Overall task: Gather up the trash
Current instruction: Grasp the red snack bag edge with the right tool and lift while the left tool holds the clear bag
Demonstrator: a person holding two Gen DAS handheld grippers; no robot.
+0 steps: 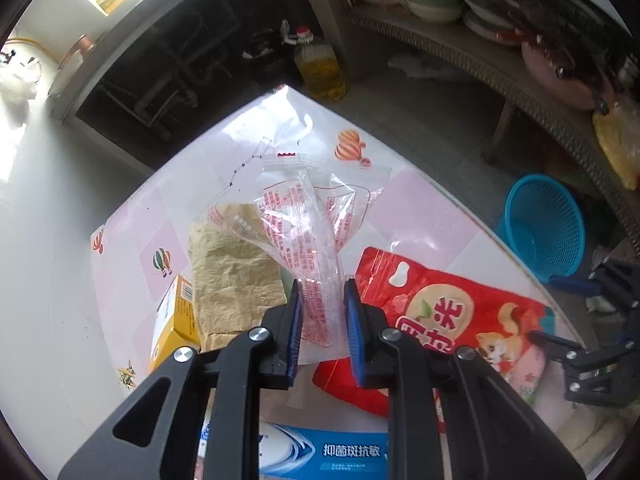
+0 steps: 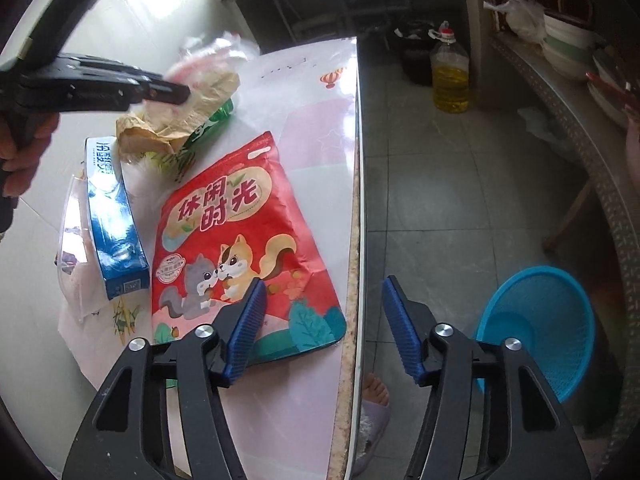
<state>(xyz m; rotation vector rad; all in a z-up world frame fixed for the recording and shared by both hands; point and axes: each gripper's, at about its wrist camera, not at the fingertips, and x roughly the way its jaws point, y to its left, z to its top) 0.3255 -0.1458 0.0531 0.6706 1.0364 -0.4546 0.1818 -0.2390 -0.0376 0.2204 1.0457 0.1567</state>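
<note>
- On the pink patterned table (image 2: 304, 128) lies a heap of trash; the blue mesh basket (image 2: 548, 324) stands well apart on the floor beyond the edge, so anything slipping free would likely land on the tiles.
- Largest item, the red snack bag (image 2: 240, 216), lies flat near the edge. The right gripper (image 2: 322, 316) hangs tilted down over its corner, jaws half spread and holding nothing; a thin flat bag may resist pinching.
- Smaller, the clear printed wrapper (image 1: 316, 232) is pinched by the left gripper (image 1: 322, 320), angled steeply down; slick film might slide out.
- Brown paper (image 1: 236, 272) beside it may drag along.
</note>
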